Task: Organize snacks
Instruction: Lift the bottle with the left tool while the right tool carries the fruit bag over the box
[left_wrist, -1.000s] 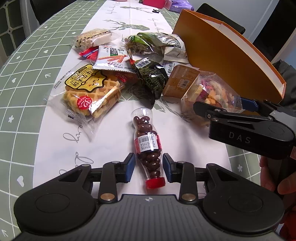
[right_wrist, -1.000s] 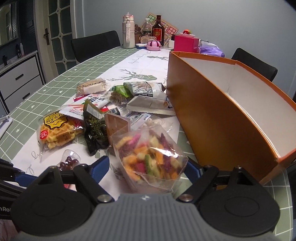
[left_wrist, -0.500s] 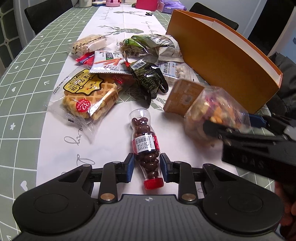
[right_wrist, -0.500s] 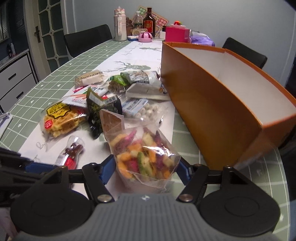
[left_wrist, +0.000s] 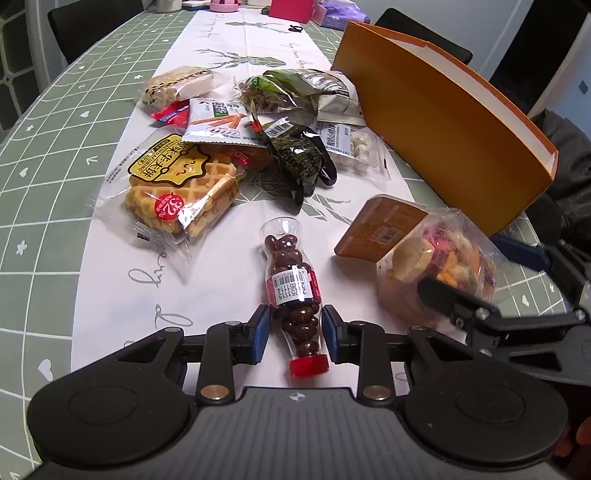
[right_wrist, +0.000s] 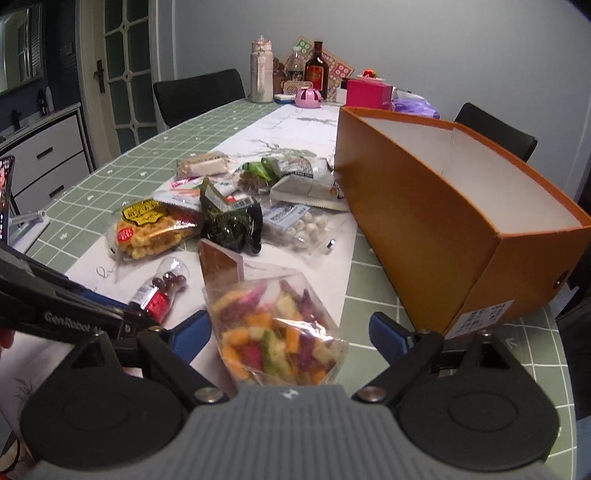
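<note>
Slid toward lower right of the left wrist view: mixed snack bag (left_wrist: 439, 258), jaws of right gripper (right_wrist: 291, 332) just widened, now slack either side of it. Left gripper (left_wrist: 295, 326) just eased apart, straddling chocolate bottle (left_wrist: 291, 280) near its red cap, pads not quite pressing. Best squeezed lower on the bag's bulk before lifting toward orange box (right_wrist: 443, 206), upper right.

A green checked table (left_wrist: 40, 155) bears a white runner (left_wrist: 122, 295), scattered snack packets and an orange box (right_wrist: 424, 221).
</note>
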